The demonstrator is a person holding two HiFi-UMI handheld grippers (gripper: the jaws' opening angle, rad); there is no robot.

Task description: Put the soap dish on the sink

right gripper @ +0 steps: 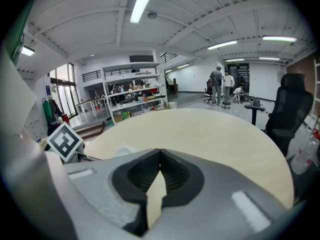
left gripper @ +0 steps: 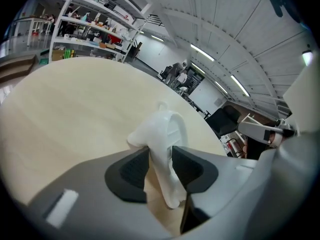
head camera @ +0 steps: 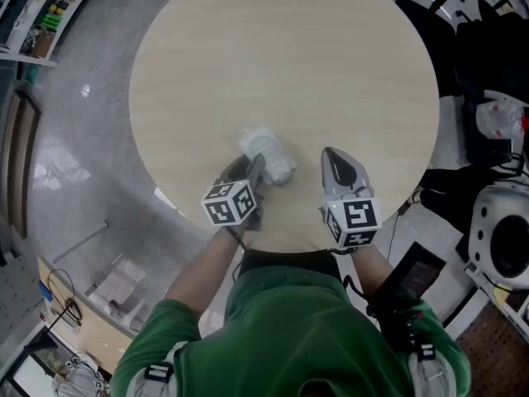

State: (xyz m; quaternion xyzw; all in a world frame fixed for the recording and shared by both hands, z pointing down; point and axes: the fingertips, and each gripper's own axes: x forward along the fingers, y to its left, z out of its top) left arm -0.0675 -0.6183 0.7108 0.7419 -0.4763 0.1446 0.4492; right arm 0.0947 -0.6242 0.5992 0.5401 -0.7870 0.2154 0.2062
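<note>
Soap dish [left gripper: 160,129] on table [head camera: 289,56], between released left gripper [left gripper: 161,159], right gripper [right gripper: 159,156] clenched empty

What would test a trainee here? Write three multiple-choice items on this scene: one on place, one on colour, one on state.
1. Where is the soap dish?
A) between the left gripper's jaws
B) on a shelf
C) on the floor

2. What colour is the soap dish?
A) green
B) white
C) black

3. How do the right gripper's jaws stand?
A) wide apart
B) closed on the soap dish
C) together, empty

Answers:
1 A: the left gripper view shows it between the pads.
2 B: it is white against the pale table.
3 C: the pads meet with nothing between them.
</note>
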